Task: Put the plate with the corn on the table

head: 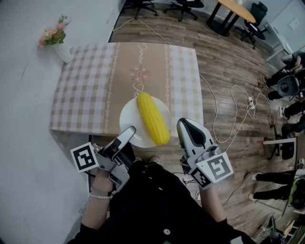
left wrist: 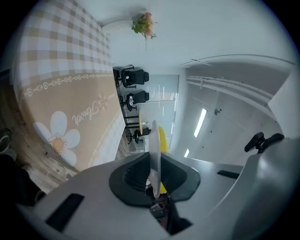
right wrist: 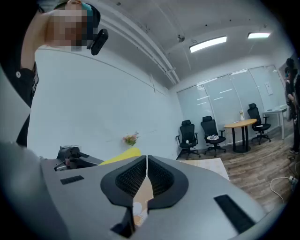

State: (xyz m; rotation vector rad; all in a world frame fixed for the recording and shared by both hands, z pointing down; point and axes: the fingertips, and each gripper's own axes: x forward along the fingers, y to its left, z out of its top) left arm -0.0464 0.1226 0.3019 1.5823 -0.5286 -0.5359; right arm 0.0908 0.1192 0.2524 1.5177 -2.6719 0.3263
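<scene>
A white plate (head: 131, 119) carrying a yellow corn cob (head: 153, 119) sits over the near edge of the checked tablecloth table (head: 90, 86); I cannot tell whether it rests on the cloth. My left gripper (head: 128, 132) is shut on the plate's near-left rim. In the left gripper view the plate (left wrist: 154, 150) shows edge-on between the jaws of the left gripper (left wrist: 153, 176), with the corn (left wrist: 162, 138) behind it. My right gripper (head: 185, 125) hovers just right of the plate, shut and empty. In its own view, the right gripper (right wrist: 146, 176) has its jaws closed together and the corn (right wrist: 123, 156) lies to its left.
A vase of flowers (head: 56, 38) stands at the table's far left corner by the wall. White cables (head: 238, 109) trail over the wooden floor on the right. Office chairs (head: 183, 5) and a round table (head: 236, 9) stand further back. People's legs (head: 286, 86) show at the right edge.
</scene>
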